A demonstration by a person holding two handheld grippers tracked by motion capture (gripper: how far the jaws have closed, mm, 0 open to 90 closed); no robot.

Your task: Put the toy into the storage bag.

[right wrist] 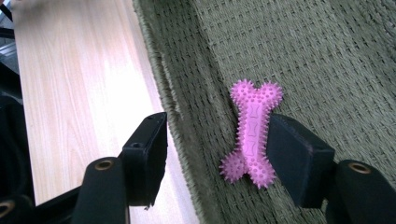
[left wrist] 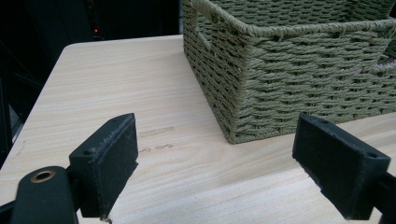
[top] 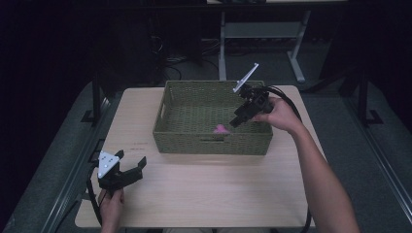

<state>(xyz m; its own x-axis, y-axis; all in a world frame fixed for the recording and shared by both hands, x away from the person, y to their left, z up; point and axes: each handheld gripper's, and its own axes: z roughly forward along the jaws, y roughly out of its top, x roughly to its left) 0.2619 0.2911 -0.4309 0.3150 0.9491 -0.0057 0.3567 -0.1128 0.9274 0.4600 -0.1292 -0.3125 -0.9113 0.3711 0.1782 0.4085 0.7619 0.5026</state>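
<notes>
While the left claw (top: 130,165) rests near the table's front left corner with its jaws spread wide and nothing between them, the work in hand belongs to the other side. A green woven basket (top: 170,124) stands at the middle of the table (top: 204,194), toward its far edge. Inside it, close against the near wall, lies a pink spiked bone toy (right wrist: 252,133). The right claw (top: 236,120) hangs over the basket's right half, tilted down toward the toy, jaws about half open; the toy lies on the basket floor between them, and the pads do not seem to press on it. By the look of it, the step is a release: the toy is placed and let go. Next would come lifting the right claw clear of the basket's rim without brushing the toy. The table is pale wood grain, bare apart from the basket. Beyond it the room is dark, with a grey floor, trailing cables and the legs of another desk.
</notes>
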